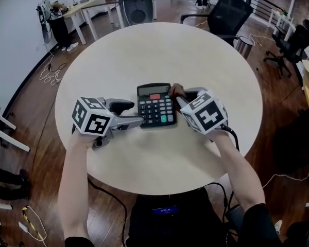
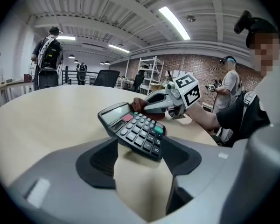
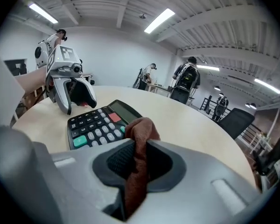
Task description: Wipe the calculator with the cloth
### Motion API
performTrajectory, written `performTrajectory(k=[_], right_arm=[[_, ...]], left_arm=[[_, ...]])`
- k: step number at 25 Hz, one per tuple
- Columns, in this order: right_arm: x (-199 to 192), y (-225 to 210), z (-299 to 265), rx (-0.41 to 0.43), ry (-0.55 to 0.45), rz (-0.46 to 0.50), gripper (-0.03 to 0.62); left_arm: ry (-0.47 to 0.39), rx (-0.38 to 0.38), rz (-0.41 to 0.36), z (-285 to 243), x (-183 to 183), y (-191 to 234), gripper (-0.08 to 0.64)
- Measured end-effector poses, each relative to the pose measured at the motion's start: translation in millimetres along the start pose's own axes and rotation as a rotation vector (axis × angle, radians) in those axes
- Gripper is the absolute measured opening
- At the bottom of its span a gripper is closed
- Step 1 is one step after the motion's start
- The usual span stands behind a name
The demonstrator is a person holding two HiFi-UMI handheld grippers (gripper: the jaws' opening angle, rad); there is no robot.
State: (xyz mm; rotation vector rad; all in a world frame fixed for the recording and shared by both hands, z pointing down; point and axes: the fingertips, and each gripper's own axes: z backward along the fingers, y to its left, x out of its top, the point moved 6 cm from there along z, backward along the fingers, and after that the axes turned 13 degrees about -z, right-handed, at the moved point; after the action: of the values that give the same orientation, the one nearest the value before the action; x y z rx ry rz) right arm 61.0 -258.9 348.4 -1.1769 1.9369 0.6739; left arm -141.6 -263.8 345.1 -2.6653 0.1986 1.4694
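A black calculator [image 1: 155,105] with grey keys lies flat near the middle of the round pale table [image 1: 144,50]. My right gripper [image 1: 183,94] is at its right edge, shut on a brown cloth [image 1: 175,90]. In the right gripper view the cloth [image 3: 139,143] hangs pinched between the pads, bunched at the tips just short of the calculator [image 3: 100,122]. My left gripper [image 1: 130,115] is at the calculator's left edge, open. In the left gripper view the calculator's near corner [image 2: 151,148] sits at the mouth of the jaws; I cannot tell whether a pad touches it.
A black office chair [image 1: 224,14] and a metal bin [image 1: 243,46] stand beyond the table's far right. A person [image 1: 55,14] works at a desk at the far left. Cables lie on the wooden floor [image 1: 51,75].
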Motion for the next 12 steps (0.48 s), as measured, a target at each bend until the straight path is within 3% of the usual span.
performTrajectory(k=[7,10,12], right_arm=[[19.9,11.1,-28.6,0.027,-0.014,-0.014,0.051],[15.6,5.5,-19.6,0.034,-0.027,-0.035,0.051],[9.6,0.5,-8.7,0.014,-0.021,-0.013,0.051]], left_arm=[[-0.001,0.052,0.02,6.1,-4.2,3.4,0.265],[-0.029,0.084,0.045,10.8,-6.2,2.5,0.265],[0.003,0.084,0.031,10.3,-7.0,0.0,0.265]])
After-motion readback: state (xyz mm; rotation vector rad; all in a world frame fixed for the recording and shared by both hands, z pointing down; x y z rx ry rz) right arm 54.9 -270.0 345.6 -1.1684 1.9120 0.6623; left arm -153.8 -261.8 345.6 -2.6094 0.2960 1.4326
